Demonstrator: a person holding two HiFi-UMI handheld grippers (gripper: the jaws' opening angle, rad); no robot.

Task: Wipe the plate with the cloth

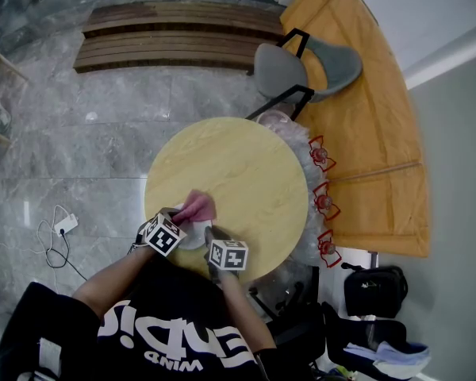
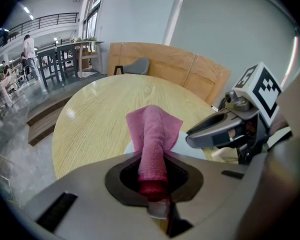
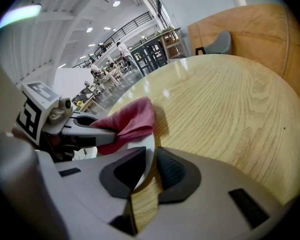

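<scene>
A pink cloth (image 1: 197, 207) lies bunched over a white plate (image 1: 193, 236) at the near edge of the round wooden table (image 1: 246, 173). My left gripper (image 1: 174, 219) is shut on the cloth (image 2: 152, 139), which folds forward out of its jaws over the plate (image 2: 192, 148). My right gripper (image 1: 210, 236) is shut on the plate's rim (image 3: 148, 151), holding it tilted up on edge. In the right gripper view the cloth (image 3: 132, 118) rests against the plate's upper part, with the left gripper (image 3: 85, 134) beside it. The right gripper (image 2: 225, 129) shows at the right of the left gripper view.
A grey chair (image 1: 301, 70) stands at the table's far side against a curved orange bench (image 1: 373, 133). A wooden platform (image 1: 174, 34) lies beyond. A cable and power strip (image 1: 63, 227) lie on the floor at left, a black bag (image 1: 377, 288) at right.
</scene>
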